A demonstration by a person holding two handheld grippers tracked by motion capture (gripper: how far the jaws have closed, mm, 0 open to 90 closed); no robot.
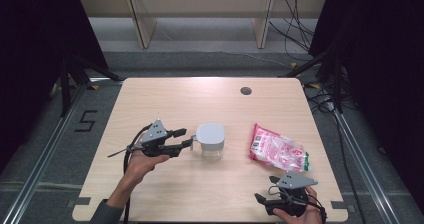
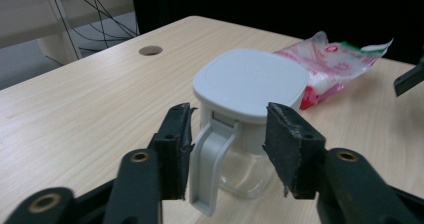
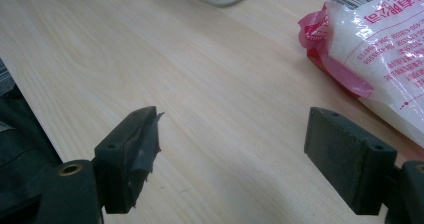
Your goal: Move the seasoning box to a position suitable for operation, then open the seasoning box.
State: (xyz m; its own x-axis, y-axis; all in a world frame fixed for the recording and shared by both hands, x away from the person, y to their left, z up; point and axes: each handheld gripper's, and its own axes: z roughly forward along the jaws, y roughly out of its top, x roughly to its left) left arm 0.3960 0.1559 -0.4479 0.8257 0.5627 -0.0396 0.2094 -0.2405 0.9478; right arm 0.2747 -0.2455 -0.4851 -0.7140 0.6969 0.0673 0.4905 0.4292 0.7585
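Clear jar (image 1: 210, 142) with a white lid (image 2: 251, 81) and a side handle (image 2: 210, 159) stands near the middle of the table (image 1: 165, 104). Left gripper (image 1: 182, 138) is level with it, jaws spread apart, handle between them, nothing clamped yet. In the left gripper view the handle sits close against the one pad (image 2: 176, 149), with a wide gap to the other.

Right gripper (image 1: 266, 189) rests at the near edge of the table, jaws wide, holding nothing. Pink and white bag (image 1: 278, 149) lies just beyond it, to the right of the jar and apart from it.

Risks, as judged from here:
- Handle is off-centre in the jaws; closing may push the jar sideways or turn it instead of seizing it
- Jar looks light and empty, so a nudge could slide or tip it
- Thin handle could slip out on lifting, lid weight tilting the jar

Bag looks slack; the right gripper may pinch film alone
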